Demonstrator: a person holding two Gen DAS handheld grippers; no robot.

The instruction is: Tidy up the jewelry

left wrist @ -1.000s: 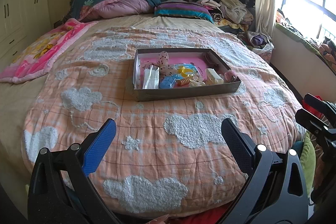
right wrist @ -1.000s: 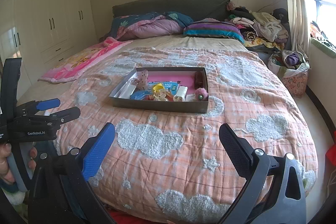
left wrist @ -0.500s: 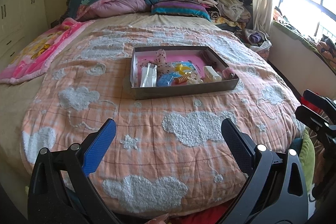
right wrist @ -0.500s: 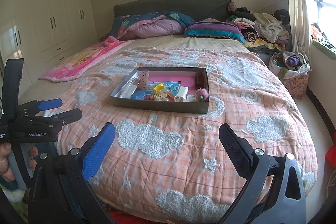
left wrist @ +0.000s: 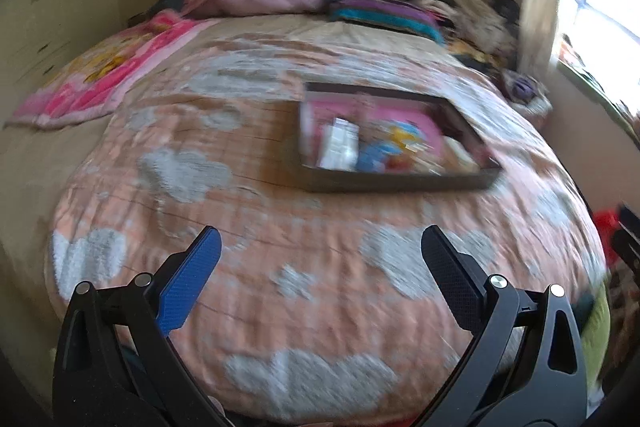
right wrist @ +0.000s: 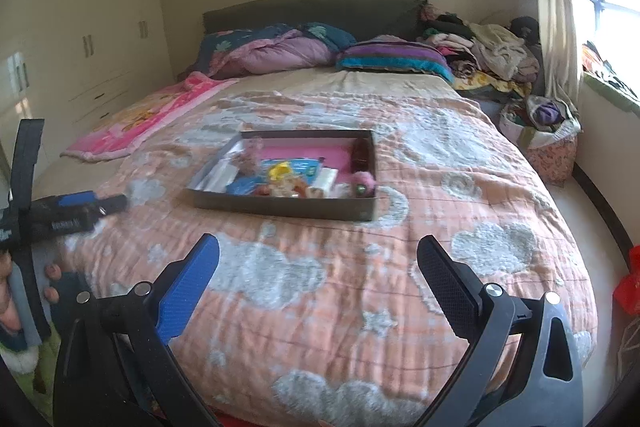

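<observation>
A shallow grey tray [right wrist: 280, 205] of jumbled trinkets sits mid-bed on the peach cloud-pattern quilt [right wrist: 440, 267], well ahead of both my grippers. Its long axis runs across my line of approach, left to right. Inside, on a pink lining, I make out a clear packet [right wrist: 218, 177], a yellow piece [right wrist: 280, 170], a white box [right wrist: 326, 179] and a pink fuzzy ball [right wrist: 363, 181]; no single jewel can be told apart at this range.

From my right gripper [right wrist: 318, 255] the tray lies straight ahead and slightly left; both jaws spread wide, nothing between them. From my left gripper [left wrist: 320, 247] it lies ahead and to the right, jaws likewise spread wide and empty, though that view is smeared by motion.

I judge neither hand clearly nearer; the left side's packet end falls to the left gripper [right wrist: 80, 207], the ball end to the right. Pillows [right wrist: 392, 59] lie beyond.
</observation>
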